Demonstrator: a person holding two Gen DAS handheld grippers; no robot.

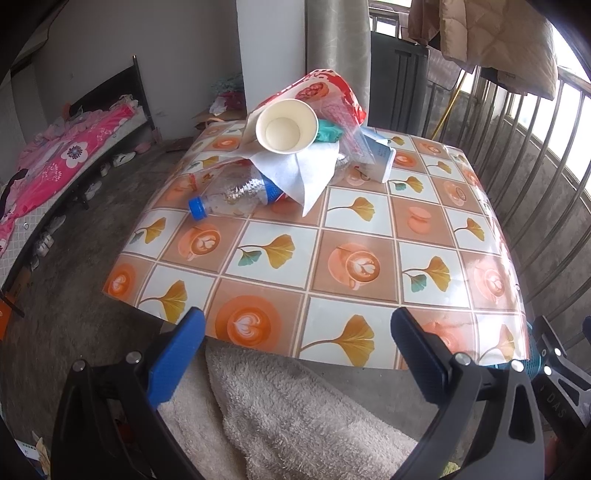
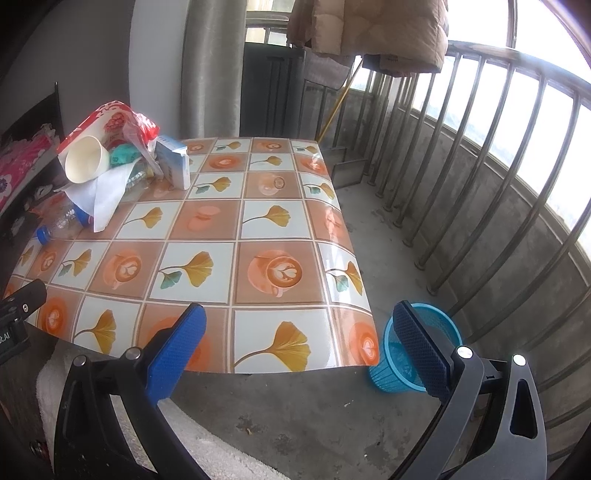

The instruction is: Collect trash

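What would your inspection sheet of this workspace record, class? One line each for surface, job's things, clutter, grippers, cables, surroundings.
Surface: table under a glossy leaf-and-coffee-print cover, near part bare.
Job's things: paper cup, white tissue, clear plastic bottle, small carton and red printed bag piled at the far left corner; blue mesh bin on the floor by the table's near right corner.
Clutter: beige towel below the near edge.
Grippers: left gripper and right gripper open, empty.
Cables: nothing seen.
Surroundings: metal railing, bed, hanging jacket.
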